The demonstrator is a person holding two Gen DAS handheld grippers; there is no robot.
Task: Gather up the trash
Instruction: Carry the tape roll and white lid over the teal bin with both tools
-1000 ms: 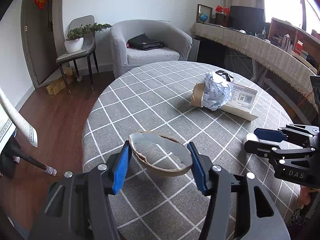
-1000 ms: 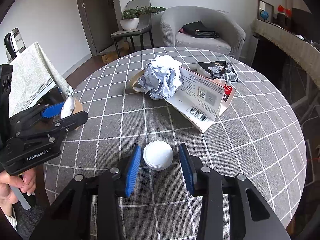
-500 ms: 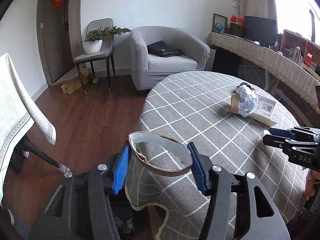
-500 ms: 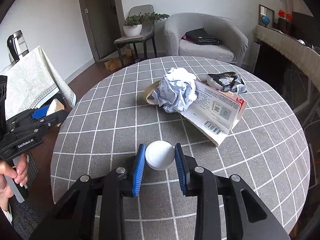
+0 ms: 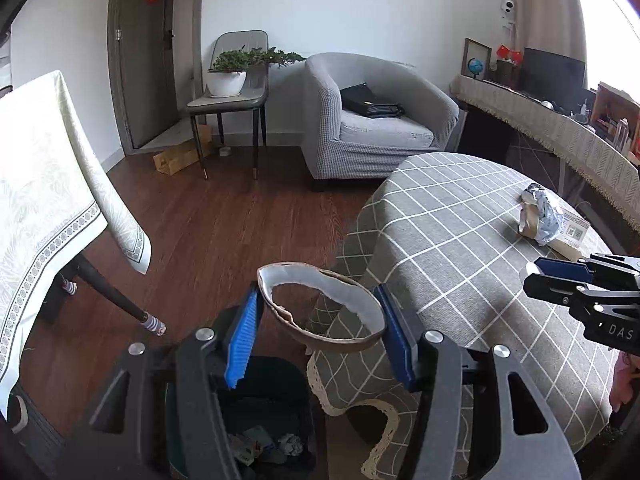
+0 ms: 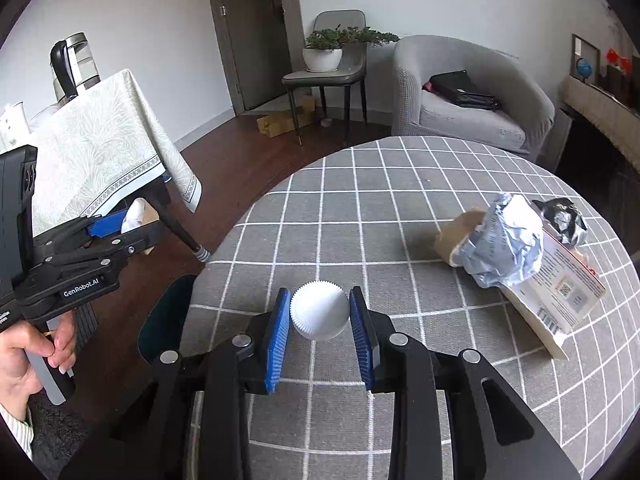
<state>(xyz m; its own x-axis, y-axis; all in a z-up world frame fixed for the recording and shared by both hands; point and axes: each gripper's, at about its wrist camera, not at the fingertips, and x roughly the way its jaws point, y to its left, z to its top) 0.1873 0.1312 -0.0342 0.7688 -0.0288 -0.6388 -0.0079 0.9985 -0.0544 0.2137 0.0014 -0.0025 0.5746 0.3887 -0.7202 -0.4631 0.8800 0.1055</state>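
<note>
Now we hold the left gripper (image 5: 320, 332) out past the edge of the round table (image 5: 472, 240), over the wooden floor and above a dark trash bin (image 5: 264, 412). In the right wrist view a bare hand (image 6: 24, 356) grips its handle low at the left. Our right gripper (image 6: 320, 316) points forward over the checked tablecloth, near the table's close edge.

We can see only part of the bin: the left gripper's body covers much of its rim, and the scraps inside are too small and dim to name. In the left wrist view the right gripper is cut off at the frame's edge, and what it carries is mostly hidden there.

Between the left fingers (image 5: 240, 340) sits a torn brown paper ring (image 5: 320, 312), white on the inside; both blue pads press against its sides, so the fingers are closed on it. The right fingers (image 6: 276, 340) clamp a white ribbed bottle cap (image 6: 319, 315), a pad touching each side, and the cap appears lifted just off the cloth.

Farther across the table lie a crumpled paper ball (image 6: 504, 248), a flat printed carton (image 6: 560, 300) beneath it, a piece of brown cardboard (image 6: 456, 236) beside it, and a black-and-silver wrapper (image 6: 566, 220) behind.
</note>
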